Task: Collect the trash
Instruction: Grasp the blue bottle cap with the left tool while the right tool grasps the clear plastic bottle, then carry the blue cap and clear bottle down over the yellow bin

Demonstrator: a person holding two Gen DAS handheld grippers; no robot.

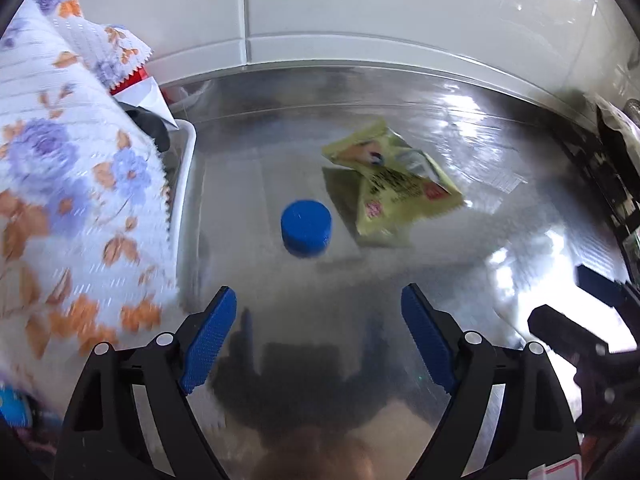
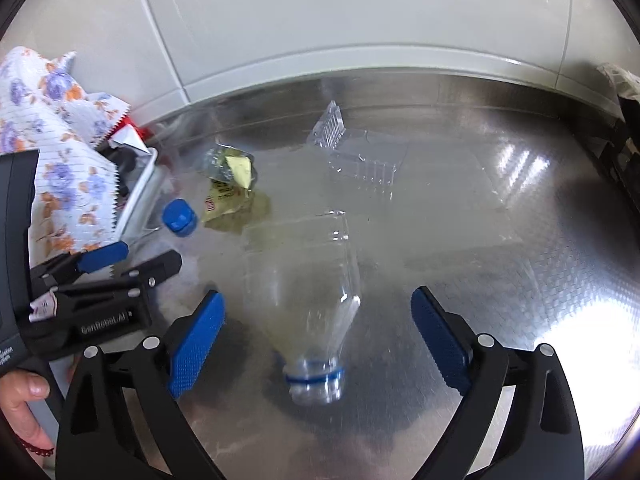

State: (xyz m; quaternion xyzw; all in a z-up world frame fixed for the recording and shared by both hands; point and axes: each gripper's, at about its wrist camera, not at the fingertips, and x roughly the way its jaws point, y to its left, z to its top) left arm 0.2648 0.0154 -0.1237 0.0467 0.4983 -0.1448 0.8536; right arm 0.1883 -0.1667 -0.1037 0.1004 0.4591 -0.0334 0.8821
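On the steel counter a blue bottle cap (image 1: 306,228) lies just ahead of my open, empty left gripper (image 1: 318,304). A crumpled yellow snack wrapper (image 1: 394,184) lies to the cap's right. In the right wrist view a clear plastic bottle (image 2: 308,292) lies on its side, neck toward me, between the fingers of my open right gripper (image 2: 318,308). The cap (image 2: 179,217), the wrapper (image 2: 230,184) and a clear plastic clamshell (image 2: 356,152) lie beyond it. My left gripper (image 2: 120,258) shows at the left of that view.
A white bin (image 2: 140,196) at the left holds a floral printed wrapper (image 1: 68,184) and red and white scraps (image 1: 140,88). A white tiled wall (image 2: 360,20) runs behind the counter. Dark objects (image 1: 608,168) stand at the right edge.
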